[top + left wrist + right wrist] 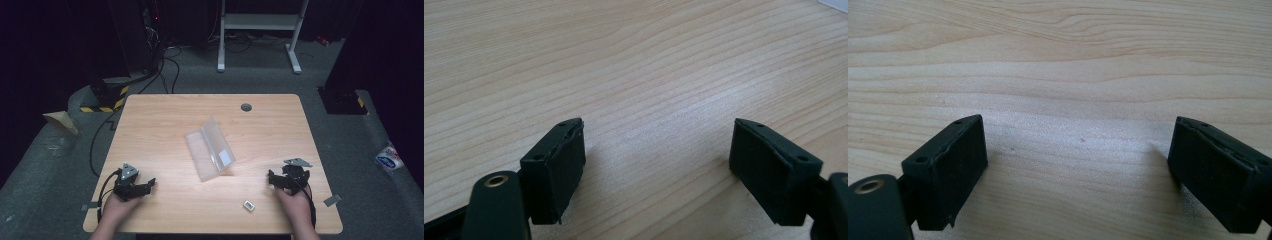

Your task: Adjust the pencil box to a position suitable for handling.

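A person rests two handheld grippers on a wooden table (150, 120), the left gripper (150, 184) at the near left, the right gripper (272, 179) at the near right. Both are released, jaws spread wide over bare wood with nothing between them. A clear plastic case (210, 148) lies open mid-table, between the grippers and farther off. A small white card (249, 205) lies near the front edge, just left of the right hand (295, 205).

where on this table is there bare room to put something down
The far left of the table, behind the left hand-held gripper and left of the clear plastic case, is bare. So is the far right corner past the grommet. The near edge is tighter: a small white block lies beside the right hand-held gripper.
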